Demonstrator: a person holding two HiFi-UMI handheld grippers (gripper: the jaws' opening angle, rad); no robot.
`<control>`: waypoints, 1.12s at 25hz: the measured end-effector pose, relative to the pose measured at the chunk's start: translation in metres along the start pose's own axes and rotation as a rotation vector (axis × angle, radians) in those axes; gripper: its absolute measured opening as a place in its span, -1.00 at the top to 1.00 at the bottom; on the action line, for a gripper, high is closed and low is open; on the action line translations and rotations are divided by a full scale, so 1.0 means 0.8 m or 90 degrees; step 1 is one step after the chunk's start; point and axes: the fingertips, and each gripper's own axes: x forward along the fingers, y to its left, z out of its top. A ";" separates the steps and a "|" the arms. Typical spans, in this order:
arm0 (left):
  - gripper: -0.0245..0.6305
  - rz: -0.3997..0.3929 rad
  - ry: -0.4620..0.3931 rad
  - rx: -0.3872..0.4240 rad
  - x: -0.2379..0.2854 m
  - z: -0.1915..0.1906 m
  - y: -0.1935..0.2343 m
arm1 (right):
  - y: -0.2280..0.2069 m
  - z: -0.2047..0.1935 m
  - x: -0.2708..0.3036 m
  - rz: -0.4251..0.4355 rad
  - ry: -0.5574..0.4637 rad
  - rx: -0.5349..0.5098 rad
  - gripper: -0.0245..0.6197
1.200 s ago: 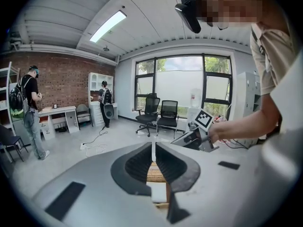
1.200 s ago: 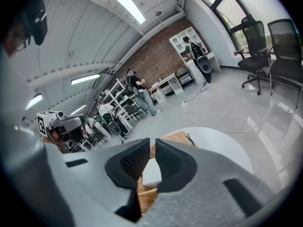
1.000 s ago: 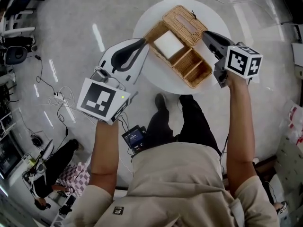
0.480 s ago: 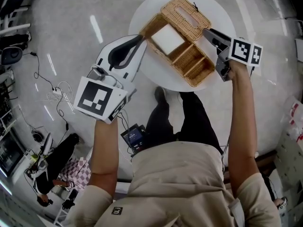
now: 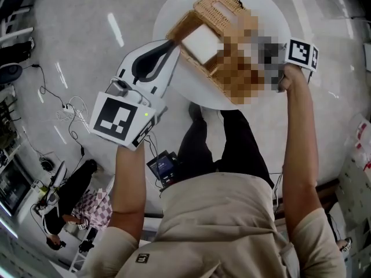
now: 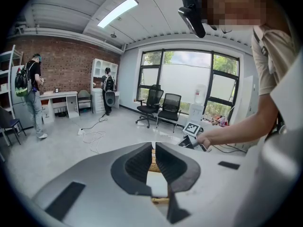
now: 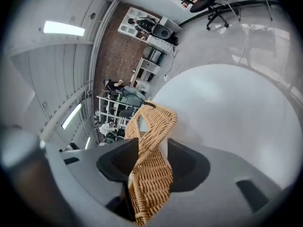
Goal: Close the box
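Observation:
A woven wicker box stands open on a round white table, with a white block in one compartment and the slotted lid at the far side. My right gripper is opening, its jaws on either side of a wicker edge with a sliver of gap at one pad. In the head view a mosaic patch hides those jaws; only the marker cube shows. My left gripper is shut, with its tip at the box's near left corner.
The person's legs and shoes stand under the table's near edge. Cables lie on the floor at the left. Office chairs and people at desks are far back in the room.
The right gripper has moved forward onto the box's right side. The left gripper has kept its tip by the box's left corner.

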 end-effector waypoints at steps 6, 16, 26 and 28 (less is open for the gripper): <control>0.86 0.002 0.001 -0.002 -0.001 -0.003 -0.001 | 0.002 0.009 -0.006 0.009 -0.029 -0.009 0.57; 0.86 0.009 -0.011 -0.004 -0.015 0.000 0.007 | 0.061 0.025 -0.017 0.062 -0.069 -0.162 0.73; 0.86 0.019 -0.022 -0.005 -0.031 0.004 0.008 | 0.096 0.013 -0.036 0.021 -0.060 -0.275 0.78; 0.86 0.020 -0.025 -0.004 -0.035 0.006 0.008 | 0.098 0.008 -0.039 0.003 -0.050 -0.302 0.78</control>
